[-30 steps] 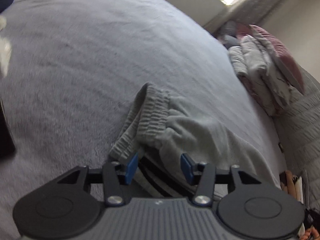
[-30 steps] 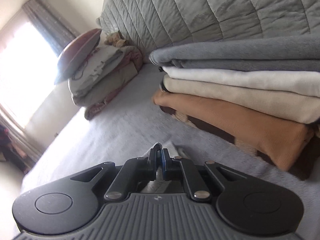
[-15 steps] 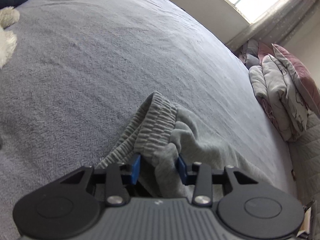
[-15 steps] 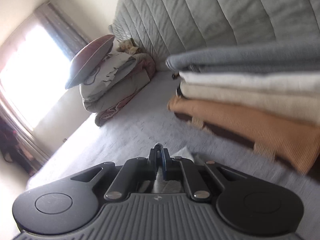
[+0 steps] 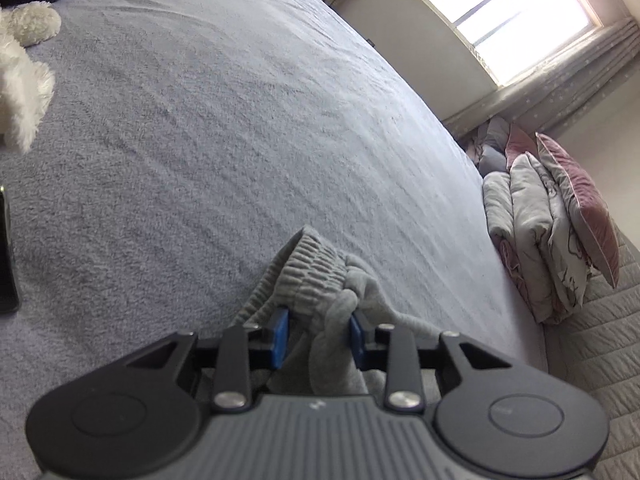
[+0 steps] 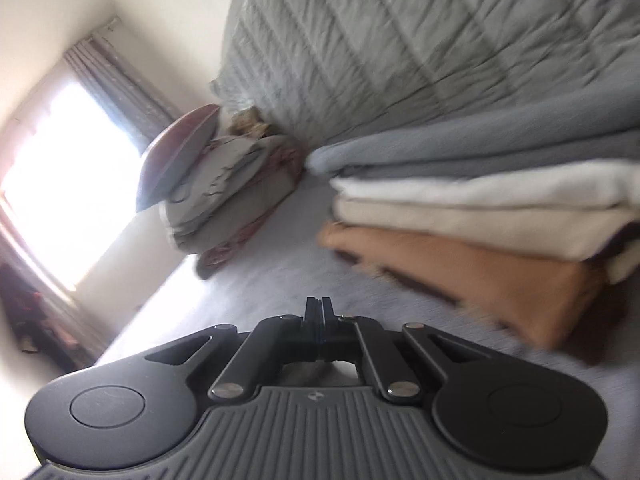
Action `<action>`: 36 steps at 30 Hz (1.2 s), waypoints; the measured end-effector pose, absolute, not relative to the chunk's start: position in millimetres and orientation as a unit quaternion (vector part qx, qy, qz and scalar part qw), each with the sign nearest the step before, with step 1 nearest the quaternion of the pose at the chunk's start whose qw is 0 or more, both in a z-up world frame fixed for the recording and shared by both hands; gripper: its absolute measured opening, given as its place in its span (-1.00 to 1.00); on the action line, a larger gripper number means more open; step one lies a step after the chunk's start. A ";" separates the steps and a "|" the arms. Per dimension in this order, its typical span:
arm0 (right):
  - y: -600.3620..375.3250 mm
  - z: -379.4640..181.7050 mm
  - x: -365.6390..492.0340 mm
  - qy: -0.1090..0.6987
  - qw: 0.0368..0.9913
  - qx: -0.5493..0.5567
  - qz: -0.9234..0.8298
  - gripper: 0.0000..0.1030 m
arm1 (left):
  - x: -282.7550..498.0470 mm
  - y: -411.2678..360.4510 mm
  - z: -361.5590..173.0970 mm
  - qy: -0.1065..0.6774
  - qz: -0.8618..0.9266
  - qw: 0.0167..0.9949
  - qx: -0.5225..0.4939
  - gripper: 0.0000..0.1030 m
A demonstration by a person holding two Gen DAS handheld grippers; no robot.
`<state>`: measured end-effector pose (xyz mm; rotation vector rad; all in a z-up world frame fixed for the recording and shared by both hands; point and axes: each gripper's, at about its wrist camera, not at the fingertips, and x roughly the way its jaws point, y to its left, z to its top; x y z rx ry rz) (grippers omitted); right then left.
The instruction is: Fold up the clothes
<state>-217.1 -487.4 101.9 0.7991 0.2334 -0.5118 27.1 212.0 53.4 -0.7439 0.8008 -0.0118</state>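
Observation:
Grey sweatpants (image 5: 316, 276) lie bunched on the grey bed cover (image 5: 240, 140), ribbed waistband towards the far side. My left gripper (image 5: 318, 336) has a fold of the waistband between its blue pads (image 5: 280, 336). Its jaws are closing and both pads press into the cloth. My right gripper (image 6: 319, 308) is shut, hovering over the bed cover (image 6: 280, 264) and pointing towards a stack of folded blankets (image 6: 480, 208). A scrap of pale cloth (image 6: 344, 368) shows under its fingers; I cannot tell whether it is pinched.
A pile of pillows and bedding (image 5: 552, 240) lies at the bed's head by the quilted headboard (image 6: 400, 48). A white plush toy (image 5: 20, 76) and a dark flat object (image 5: 6, 256) lie at the left edge. A window (image 5: 500, 12) lights the room.
The left jaws narrowed around the waistband fold and now squeeze it. The right gripper swung sideways, so the blanket stack and pillows shifted right in its view; it stayed shut.

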 end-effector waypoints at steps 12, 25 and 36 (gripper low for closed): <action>-490.7 54.7 -195.6 0.319 0.833 0.416 -0.178 0.14 | 21.8 210.1 47.2 0.392 -0.005 0.862 -0.321 -0.38; -496.1 28.7 -203.4 0.346 0.785 0.476 -0.192 -0.03 | 22.7 208.8 41.5 0.394 0.000 0.863 -0.318 -0.43; -482.0 48.9 -196.0 0.257 0.833 0.441 -0.212 -0.83 | 24.1 203.4 35.8 0.380 -0.002 0.875 -0.300 -0.49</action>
